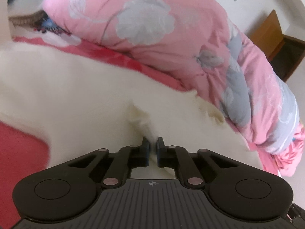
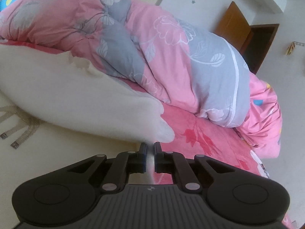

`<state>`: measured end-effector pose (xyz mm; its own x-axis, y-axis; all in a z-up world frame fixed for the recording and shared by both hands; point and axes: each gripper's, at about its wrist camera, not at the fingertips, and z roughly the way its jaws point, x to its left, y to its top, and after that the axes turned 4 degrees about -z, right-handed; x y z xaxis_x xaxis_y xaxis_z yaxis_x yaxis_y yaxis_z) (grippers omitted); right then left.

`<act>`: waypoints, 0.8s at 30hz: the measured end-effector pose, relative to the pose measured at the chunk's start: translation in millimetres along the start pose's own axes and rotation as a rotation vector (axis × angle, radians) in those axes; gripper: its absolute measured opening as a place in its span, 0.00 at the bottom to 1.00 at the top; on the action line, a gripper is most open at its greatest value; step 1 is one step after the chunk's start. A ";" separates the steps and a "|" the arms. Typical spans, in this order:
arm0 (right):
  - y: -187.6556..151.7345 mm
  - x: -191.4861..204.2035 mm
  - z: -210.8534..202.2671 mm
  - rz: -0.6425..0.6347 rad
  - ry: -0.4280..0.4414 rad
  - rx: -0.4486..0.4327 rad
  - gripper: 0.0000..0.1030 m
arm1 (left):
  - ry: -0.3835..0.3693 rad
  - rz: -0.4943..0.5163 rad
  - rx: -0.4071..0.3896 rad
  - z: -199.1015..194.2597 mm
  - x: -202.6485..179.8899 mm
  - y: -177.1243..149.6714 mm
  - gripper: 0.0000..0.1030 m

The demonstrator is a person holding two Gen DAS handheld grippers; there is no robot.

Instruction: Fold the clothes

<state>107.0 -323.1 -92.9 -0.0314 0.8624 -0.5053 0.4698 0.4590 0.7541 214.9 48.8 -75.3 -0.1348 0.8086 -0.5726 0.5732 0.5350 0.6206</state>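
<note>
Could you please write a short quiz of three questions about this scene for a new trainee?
1. True or false: the left hand-held gripper is shut on the white fleece garment.
2. What lies behind the white fleece garment on the bed?
A. a pink and grey quilt
B. a green towel
C. a cardboard box
3. Fill in the missing word: in the right wrist view, the right hand-held gripper pinches the garment at a ______, with the red sheet beside it.

Key:
1. True
2. A
3. corner
</note>
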 end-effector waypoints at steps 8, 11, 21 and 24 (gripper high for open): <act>-0.9 7.7 1.5 -0.037 0.023 0.012 0.06 | -0.006 -0.035 0.041 11.6 12.5 1.1 0.09; -1.2 5.8 -0.1 -0.023 0.043 0.026 0.07 | -0.025 -0.053 0.061 4.8 16.7 3.6 0.13; -2.6 -31.8 -23.2 0.172 0.215 0.085 0.26 | 0.092 0.068 -0.083 -38.3 0.8 -2.8 0.32; 3.0 -49.1 -30.5 0.238 0.272 0.086 0.26 | 0.098 0.137 -0.160 -48.5 -10.9 -5.6 0.32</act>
<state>83.0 -357.6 -53.1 -0.1405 0.9734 -0.1812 0.5643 0.2291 0.7932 173.9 48.8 -46.5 -0.1469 0.8923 -0.4269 0.4570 0.4440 0.7708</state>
